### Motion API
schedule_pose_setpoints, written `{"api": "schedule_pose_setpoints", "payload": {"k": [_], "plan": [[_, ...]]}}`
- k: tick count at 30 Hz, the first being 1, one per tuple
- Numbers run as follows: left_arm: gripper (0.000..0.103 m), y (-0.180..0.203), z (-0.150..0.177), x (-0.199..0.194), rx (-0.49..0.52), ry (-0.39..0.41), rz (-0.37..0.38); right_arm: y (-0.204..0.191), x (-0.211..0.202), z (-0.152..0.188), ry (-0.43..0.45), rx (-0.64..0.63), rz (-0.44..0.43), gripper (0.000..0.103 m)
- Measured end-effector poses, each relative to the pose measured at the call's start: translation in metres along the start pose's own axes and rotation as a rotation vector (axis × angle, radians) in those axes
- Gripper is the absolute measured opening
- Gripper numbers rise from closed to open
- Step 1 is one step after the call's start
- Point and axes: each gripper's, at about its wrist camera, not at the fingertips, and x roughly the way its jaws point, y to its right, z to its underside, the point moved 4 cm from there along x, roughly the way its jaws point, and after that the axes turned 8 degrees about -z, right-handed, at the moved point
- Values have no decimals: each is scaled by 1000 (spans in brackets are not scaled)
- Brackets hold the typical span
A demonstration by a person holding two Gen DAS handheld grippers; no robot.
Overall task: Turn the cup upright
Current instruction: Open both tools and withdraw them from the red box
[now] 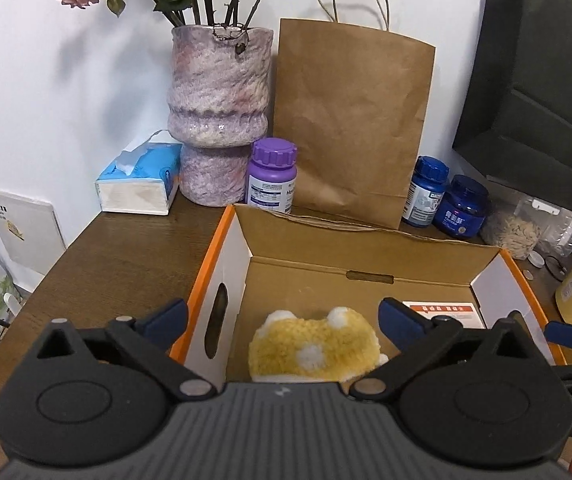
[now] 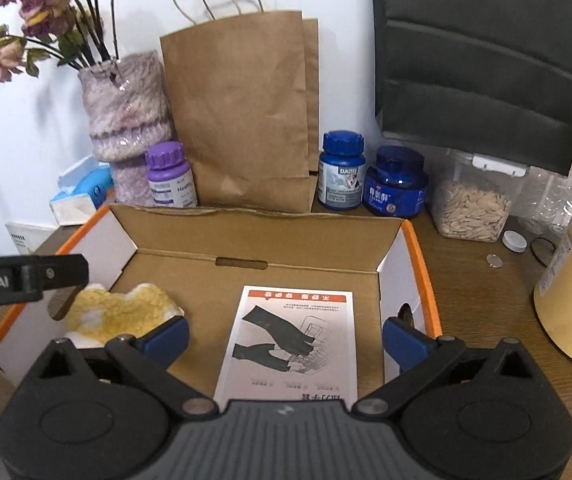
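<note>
From the left wrist I see my left gripper [image 1: 282,322] spread wide and empty, hanging over the near left corner of the cardboard box [image 1: 369,236]. The cup [image 1: 311,350] – yellow and knitted, with white dots – sits on the box floor between the jaws, untouched.

From the right wrist, my right gripper [image 2: 284,338] also gapes empty above the leaflet [image 2: 291,340], clear of the cup [image 2: 122,314] at the left – I judge it's kept aside.
</note>
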Motion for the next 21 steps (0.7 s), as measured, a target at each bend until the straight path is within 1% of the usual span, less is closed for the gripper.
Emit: {"api": "schedule_pose_setpoints", "payload": {"k": [10, 21], "plan": [[103, -4, 8, -43, 0, 45, 11, -8, -47, 5, 66, -20, 0, 103], [103, -12, 24, -98, 22, 105, 23, -18, -108, 27, 121, -36, -29, 103]]}}
